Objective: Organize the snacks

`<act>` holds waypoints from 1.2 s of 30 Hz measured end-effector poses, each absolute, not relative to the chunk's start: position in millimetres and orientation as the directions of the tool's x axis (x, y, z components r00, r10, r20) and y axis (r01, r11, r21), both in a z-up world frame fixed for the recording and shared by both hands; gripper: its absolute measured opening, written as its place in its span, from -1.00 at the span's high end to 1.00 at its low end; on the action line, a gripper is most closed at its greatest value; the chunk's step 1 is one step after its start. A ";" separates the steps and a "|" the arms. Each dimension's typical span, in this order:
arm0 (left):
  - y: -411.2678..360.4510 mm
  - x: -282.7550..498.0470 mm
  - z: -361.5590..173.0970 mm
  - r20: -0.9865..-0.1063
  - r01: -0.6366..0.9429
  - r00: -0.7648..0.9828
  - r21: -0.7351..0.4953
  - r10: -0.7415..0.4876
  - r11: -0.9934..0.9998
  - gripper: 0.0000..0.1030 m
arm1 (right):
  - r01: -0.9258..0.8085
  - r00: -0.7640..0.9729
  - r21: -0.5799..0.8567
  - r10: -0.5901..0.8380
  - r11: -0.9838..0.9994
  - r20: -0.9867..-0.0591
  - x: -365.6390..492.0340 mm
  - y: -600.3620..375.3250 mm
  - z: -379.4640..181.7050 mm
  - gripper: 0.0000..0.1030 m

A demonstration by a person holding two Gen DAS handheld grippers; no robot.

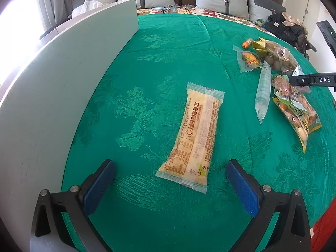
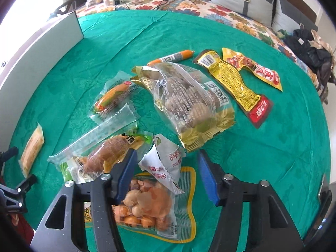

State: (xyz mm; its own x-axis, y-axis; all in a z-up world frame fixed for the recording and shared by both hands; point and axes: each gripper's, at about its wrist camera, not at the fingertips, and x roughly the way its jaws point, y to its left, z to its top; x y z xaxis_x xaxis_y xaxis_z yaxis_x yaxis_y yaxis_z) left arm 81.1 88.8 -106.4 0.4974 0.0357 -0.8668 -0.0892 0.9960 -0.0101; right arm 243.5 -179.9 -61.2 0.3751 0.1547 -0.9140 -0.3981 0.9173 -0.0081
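L gripper (image 1: pixel 170 187) hangs over the green cloth (image 1: pixel 159 58), jaws spread wide, nothing between them. The yellow bar (image 1: pixel 194 135) lies flat just ahead of the blue pads, alone, well apart from the pile; white board (image 1: pixel 63 79) stands at its left.

R gripper (image 2: pixel 166 174) is over the snack pile. Its jaws look partly drawn in, and the white pouch (image 2: pixel 166 163) sits in the gap, left pad near it. I can't tell if the pads are pressing it or if it just lies under them. Peanut bag (image 2: pixel 151 205) beneath, cookie bag (image 2: pixel 193 103) beyond, sausage (image 2: pixel 174 57) and two yellow packs (image 2: pixel 233 82) further out.

Step, my read: sorting barely begun, one bar set aside, R picking the next item. Next move needs a firm pinch on the pouch alone, w/o snagging the peanut bag under it, then carry toward the bar.
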 end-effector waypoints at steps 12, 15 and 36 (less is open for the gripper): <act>90.3 87.1 -104.5 -0.880 -0.092 0.474 -0.011 0.034 0.996 -1.00 | -0.144 0.398 0.420 0.441 0.896 -0.805 181.8 -307.6 -44.4 0.39; 90.4 89.6 -104.7 -0.881 -0.089 0.471 -0.012 0.031 0.996 -1.00 | -0.142 0.355 0.339 0.368 0.930 -0.859 148.9 -326.5 -58.5 0.31; 123.0 85.2 -82.3 -0.863 -0.033 0.471 -0.226 -0.184 0.974 0.40 | -0.416 0.319 0.073 0.221 0.906 -0.921 123.2 -287.6 -50.5 0.36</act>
State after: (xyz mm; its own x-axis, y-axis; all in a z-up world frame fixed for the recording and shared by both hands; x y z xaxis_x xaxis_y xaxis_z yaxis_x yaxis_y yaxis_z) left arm 85.2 123.0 -82.3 0.4714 -0.1838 -0.8625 -0.0330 0.9737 -0.2256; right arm 123.2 -287.6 -50.5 0.3193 0.2213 -0.9214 -0.4161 0.9063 0.0734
